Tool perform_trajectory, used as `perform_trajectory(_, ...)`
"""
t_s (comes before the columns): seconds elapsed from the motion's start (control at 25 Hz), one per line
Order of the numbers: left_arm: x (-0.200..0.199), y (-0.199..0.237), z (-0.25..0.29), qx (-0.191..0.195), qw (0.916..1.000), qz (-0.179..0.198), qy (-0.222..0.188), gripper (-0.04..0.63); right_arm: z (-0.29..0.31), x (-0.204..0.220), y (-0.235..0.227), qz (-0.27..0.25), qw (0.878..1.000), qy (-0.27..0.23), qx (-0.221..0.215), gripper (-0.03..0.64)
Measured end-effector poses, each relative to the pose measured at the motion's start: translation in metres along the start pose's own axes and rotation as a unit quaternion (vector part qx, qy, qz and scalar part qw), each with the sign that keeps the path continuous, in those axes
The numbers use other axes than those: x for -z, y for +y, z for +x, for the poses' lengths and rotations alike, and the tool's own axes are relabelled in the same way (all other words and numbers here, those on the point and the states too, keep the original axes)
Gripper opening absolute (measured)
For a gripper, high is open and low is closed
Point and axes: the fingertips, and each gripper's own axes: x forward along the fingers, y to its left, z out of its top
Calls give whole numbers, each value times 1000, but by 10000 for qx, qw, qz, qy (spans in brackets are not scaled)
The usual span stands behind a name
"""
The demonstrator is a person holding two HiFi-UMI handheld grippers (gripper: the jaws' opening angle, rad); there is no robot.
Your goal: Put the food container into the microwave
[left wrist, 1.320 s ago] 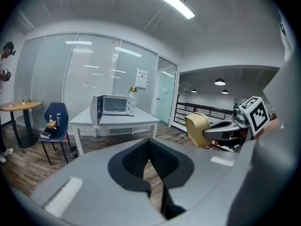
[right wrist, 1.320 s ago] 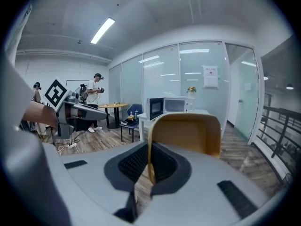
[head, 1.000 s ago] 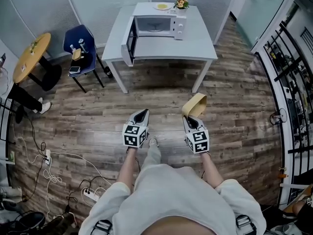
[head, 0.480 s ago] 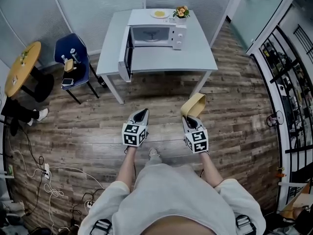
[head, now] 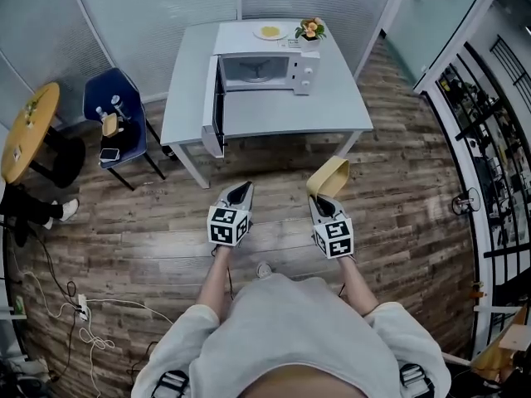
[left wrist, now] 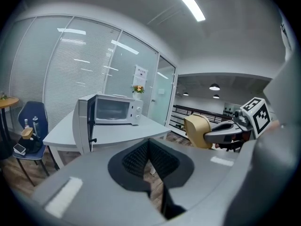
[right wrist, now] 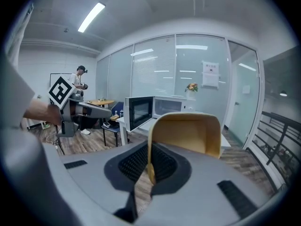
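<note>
**Container in the air, microwave open and well ahead**

The tan, round-cornered plastic food container (head: 329, 177) is off every surface, just right of the head view's centre. The right gripper (head: 320, 201) is clamped on one of its side walls; in the right gripper view the thin wall runs down between the ribbed black pads. There the container (right wrist: 188, 133) looks tipped, with its hollow side turned back toward the camera. The left gripper (head: 241, 191), left of centre, has its jaws together with nothing between them.

The white microwave oven (head: 265, 66) stands in the upper middle of the head view on a pale grey rectangular table (head: 282, 118). Its dark-windowed door (head: 219, 98) is swung fully out toward the left. The container is well apart from it, with bare wood-plank floor (head: 274, 164) between.

The step in hand appears to be the carry toward the oven. To do it well:

- Keep the clamp firm, since a single-wall pinch could let the container swing or slip.
- Approach toward the right of the open door, so neither gripper clips its edge.
- Level the container before its base meets the oven floor.
- The left gripper seems unneeded until the door has to be shut.
</note>
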Motion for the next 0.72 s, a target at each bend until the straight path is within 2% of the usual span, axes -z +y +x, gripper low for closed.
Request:
perform_trajectory(0.36,-6,31,20,30,10000,34,67,11,38,-13,-2,-9,10000,1,-33,23)
perform_trajectory(0.72,-7,39,43,101,9998,52,176,11,59,-11,-14,20,9999,78,-72,21)
